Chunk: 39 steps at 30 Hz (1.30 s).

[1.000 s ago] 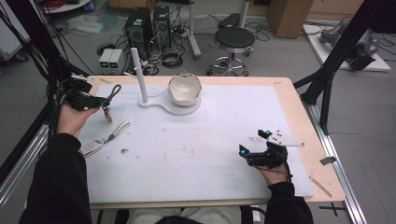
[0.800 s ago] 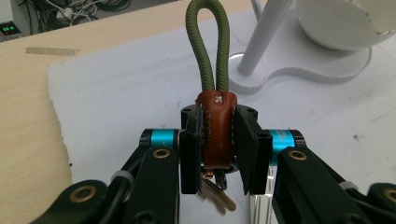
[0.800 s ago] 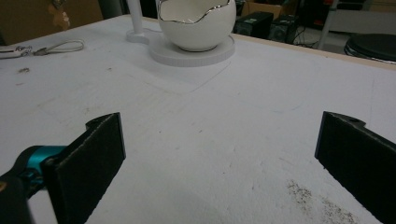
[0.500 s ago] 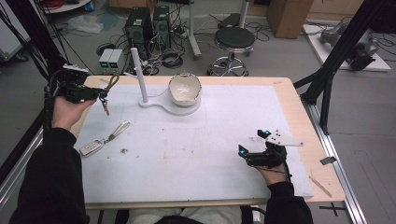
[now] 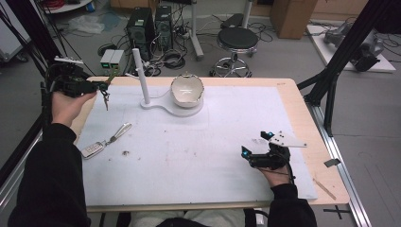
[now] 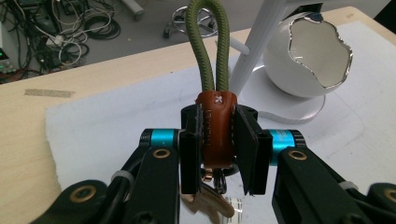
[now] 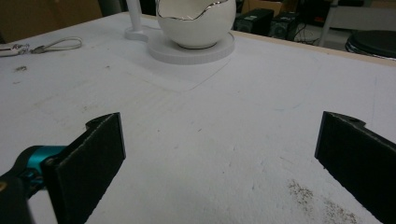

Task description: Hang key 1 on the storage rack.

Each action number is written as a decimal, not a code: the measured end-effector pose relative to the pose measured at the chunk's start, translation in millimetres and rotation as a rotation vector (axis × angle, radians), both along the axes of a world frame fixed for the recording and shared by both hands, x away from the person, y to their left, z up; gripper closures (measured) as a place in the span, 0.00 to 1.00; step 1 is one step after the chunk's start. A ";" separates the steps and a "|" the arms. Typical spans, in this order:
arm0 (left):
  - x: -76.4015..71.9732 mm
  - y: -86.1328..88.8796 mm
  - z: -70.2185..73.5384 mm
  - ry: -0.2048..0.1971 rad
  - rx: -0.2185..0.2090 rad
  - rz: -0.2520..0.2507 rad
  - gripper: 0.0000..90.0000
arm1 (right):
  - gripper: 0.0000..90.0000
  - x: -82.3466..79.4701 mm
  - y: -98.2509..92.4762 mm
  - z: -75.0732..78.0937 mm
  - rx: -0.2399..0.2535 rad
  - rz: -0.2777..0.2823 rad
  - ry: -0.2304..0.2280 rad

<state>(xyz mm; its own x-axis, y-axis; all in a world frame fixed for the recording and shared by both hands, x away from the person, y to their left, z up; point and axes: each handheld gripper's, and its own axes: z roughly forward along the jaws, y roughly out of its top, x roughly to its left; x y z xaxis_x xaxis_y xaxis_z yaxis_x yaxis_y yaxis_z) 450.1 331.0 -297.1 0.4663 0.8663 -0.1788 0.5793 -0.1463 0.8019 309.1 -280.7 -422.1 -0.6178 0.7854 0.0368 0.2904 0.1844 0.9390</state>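
My left gripper (image 5: 100,86) is raised over the table's far left corner, shut on a keychain (image 6: 215,133): a brown leather tab with an olive cord loop (image 6: 208,49) above and keys dangling below (image 5: 105,99). A white stand (image 5: 142,78) with an upright post and an egg-shaped white bowl (image 5: 187,90) sits at the back centre, just right of the gripper. A second key fob with a grey cord (image 5: 105,142) lies on the white mat at the left. My right gripper (image 5: 253,147) rests open near the front right, nothing between its jaws (image 7: 219,154).
A white mat (image 5: 198,142) covers most of the wooden table (image 5: 302,109). Small dark crumbs (image 5: 126,152) lie on the mat near the fob. Black frame legs (image 5: 331,85) stand at the right; a stool (image 5: 238,40) and computers (image 5: 151,23) are on the floor beyond.
My left gripper lifted and moved toward the far left corner, carrying the keychain higher, closer to the stand's post. The right gripper stayed put.
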 end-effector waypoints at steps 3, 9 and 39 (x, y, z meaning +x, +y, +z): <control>0.8 0.6 -0.8 0.006 -0.006 -0.007 0.80 | 0.01 -0.9 0.6 0.2 0.003 0.000 0.010; 10.1 -10.3 -10.2 0.035 -0.005 -0.032 0.80 | 0.01 -0.7 0.8 -0.2 -0.005 -0.001 0.010; 35.2 -41.6 -23.8 0.105 0.062 -0.077 0.80 | 0.01 -0.8 2.1 -0.9 -0.024 0.010 0.010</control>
